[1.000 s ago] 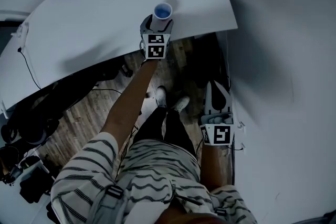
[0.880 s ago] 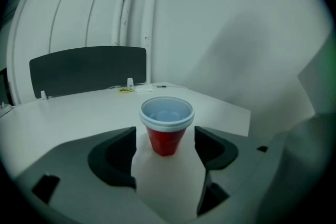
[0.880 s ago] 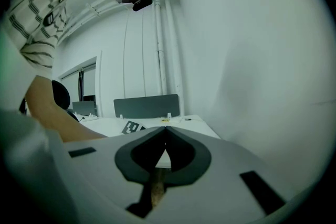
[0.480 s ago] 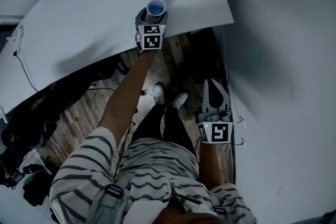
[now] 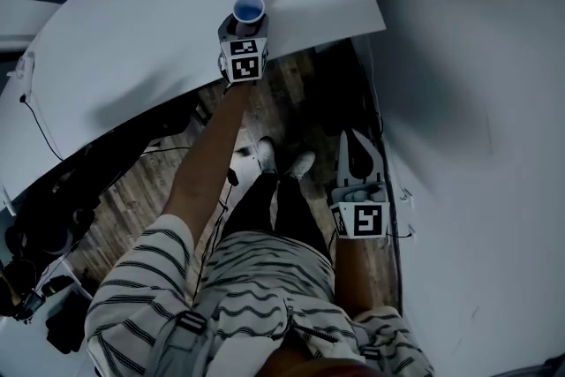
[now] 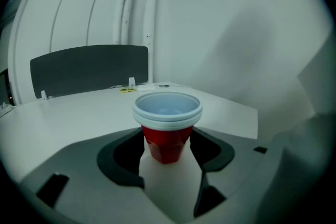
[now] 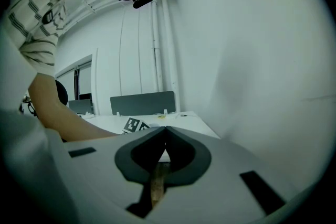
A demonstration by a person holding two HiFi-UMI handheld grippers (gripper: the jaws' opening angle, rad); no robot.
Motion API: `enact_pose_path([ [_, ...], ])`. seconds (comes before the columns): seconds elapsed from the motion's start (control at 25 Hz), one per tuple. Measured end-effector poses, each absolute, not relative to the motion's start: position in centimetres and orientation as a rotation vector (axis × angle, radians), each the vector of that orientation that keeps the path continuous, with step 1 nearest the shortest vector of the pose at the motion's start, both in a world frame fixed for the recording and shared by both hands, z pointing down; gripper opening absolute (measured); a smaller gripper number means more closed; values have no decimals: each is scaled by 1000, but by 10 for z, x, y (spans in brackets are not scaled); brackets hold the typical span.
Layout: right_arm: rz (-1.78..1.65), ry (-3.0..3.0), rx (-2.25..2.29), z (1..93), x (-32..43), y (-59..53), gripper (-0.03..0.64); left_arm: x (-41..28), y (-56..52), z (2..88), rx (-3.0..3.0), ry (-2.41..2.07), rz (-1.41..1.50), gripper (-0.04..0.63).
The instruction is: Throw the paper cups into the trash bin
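While the paper cup (image 5: pixel 249 9) stands upright near the front edge of the white table (image 5: pixel 132 40), the left gripper (image 5: pixel 244 26) reaches over that edge with a jaw on each side of it. Left gripper view: red cup wall, white rolled rim, pale blue inside. The jaws stand wide and have just been closing on the cup; no firm press of the pads shows.

Right gripper (image 5: pixel 353 137): low at the person's side, well apart from the table, jaws brought together with nothing between them.

Surface: tabletop plain white and matt, its front edge curved, the right corner running close to the white wall (image 5: pixel 477 101). A dark upright panel (image 6: pixel 89 68) stands along the far edge. A small yellow item (image 6: pixel 127 90) lies near that panel, too small to identify.

Room: wood-plank floor (image 5: pixel 291 101) shows between table and wall. A thin cable (image 5: pixel 40 115) hangs off the table's left end. Dark equipment (image 5: pixel 53 207) sits on the floor under that end, not identifiable. Shoes (image 5: pixel 282 162) of the person point towards the table. Lighting dim.
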State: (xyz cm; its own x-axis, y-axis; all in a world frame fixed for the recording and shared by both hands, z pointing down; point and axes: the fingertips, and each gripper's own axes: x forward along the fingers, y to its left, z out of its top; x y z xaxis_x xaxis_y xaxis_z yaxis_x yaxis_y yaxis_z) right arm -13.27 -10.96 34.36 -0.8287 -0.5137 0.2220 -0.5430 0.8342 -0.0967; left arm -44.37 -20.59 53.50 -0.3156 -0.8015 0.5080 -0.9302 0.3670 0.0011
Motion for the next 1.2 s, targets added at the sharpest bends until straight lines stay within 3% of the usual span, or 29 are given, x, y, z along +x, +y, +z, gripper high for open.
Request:
enact_pose_path([
  [1.2,234,-2873,882,301,-104,-94,11,-367,-169,407,1679,-2246,248,284],
])
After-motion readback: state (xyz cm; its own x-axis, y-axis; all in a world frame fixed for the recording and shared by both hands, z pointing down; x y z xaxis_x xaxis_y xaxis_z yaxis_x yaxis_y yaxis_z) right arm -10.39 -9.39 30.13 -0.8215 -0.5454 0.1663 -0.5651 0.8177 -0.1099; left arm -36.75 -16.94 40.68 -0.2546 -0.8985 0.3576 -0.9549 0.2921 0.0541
